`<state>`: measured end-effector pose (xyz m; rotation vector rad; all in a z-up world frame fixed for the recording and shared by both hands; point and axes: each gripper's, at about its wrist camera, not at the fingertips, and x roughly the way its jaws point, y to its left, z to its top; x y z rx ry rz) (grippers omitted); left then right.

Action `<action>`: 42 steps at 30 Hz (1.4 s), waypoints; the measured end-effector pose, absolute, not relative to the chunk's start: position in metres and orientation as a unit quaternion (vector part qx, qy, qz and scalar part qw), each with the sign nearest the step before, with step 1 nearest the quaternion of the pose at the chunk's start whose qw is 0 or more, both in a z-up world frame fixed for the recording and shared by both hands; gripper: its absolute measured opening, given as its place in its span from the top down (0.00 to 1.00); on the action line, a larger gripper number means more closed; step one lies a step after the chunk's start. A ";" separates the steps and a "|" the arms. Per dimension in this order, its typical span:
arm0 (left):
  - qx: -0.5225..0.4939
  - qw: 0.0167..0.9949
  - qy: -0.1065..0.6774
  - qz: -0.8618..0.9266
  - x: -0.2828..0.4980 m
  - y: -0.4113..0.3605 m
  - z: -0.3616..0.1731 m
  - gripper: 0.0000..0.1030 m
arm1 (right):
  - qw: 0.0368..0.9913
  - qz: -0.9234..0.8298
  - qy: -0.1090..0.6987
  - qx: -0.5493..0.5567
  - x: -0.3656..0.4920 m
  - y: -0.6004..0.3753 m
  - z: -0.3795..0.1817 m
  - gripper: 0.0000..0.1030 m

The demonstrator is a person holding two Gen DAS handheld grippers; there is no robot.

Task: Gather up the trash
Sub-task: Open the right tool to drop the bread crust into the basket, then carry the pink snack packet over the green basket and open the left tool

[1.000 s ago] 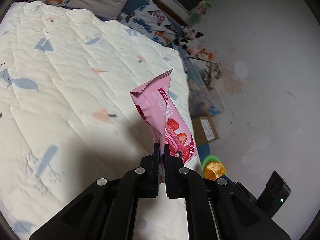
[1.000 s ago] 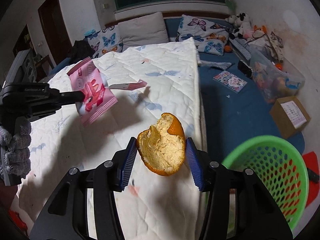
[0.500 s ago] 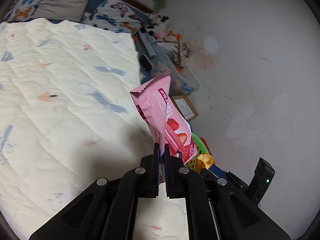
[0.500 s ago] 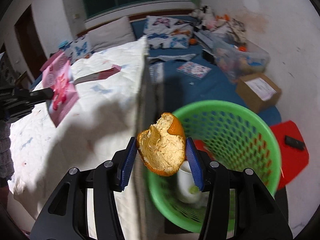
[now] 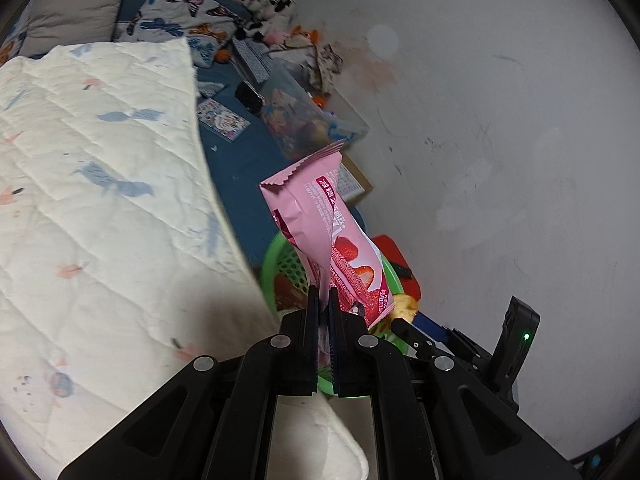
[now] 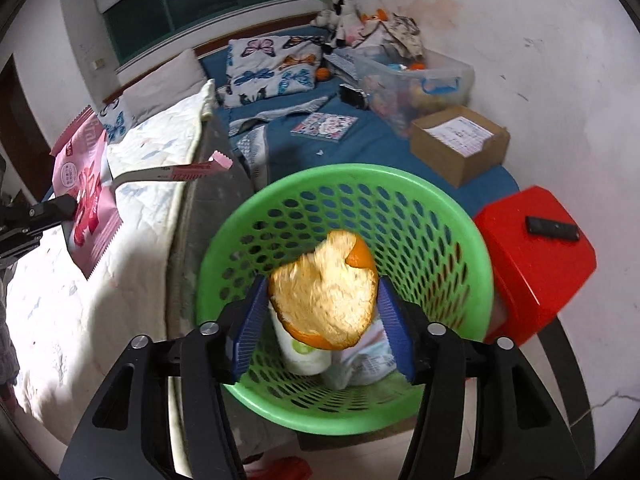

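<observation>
My right gripper [image 6: 322, 304] hangs over the green mesh basket [image 6: 344, 172], and its jaws are opening. A curled orange peel [image 6: 324, 300] sits between the blue pads, with a thin gap on each side. My left gripper [image 5: 324, 300] is shut on the lower edge of a pink strawberry snack wrapper [image 5: 320, 232], held upright above the bed's edge with the basket [image 5: 272, 256] just beyond it. The right wrist view shows that wrapper [image 6: 86, 184] at far left. Inside the basket lie a white cup [image 6: 300, 352] and crumpled paper.
A pink strip wrapper [image 6: 192, 172] lies on the white quilt [image 6: 140, 216]. A red stool [image 6: 532, 256] carrying a black remote [image 6: 552, 228] stands right of the basket. Behind it are a cardboard box [image 6: 460, 140], a clear bin [image 6: 412, 76], pillows and soft toys by the wall.
Both grippers swung from over the bed towards the basket. The right gripper now hangs above the basket and its pads have parted from the orange peel. The left still grips the pink wrapper.
</observation>
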<state>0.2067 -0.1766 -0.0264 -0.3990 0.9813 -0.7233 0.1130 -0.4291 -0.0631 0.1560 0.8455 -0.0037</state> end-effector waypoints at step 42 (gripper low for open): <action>-0.053 0.780 0.507 -0.362 0.186 -0.296 -0.070 0.79 | 0.919 -0.015 0.379 0.110 0.063 -0.460 -0.051 0.32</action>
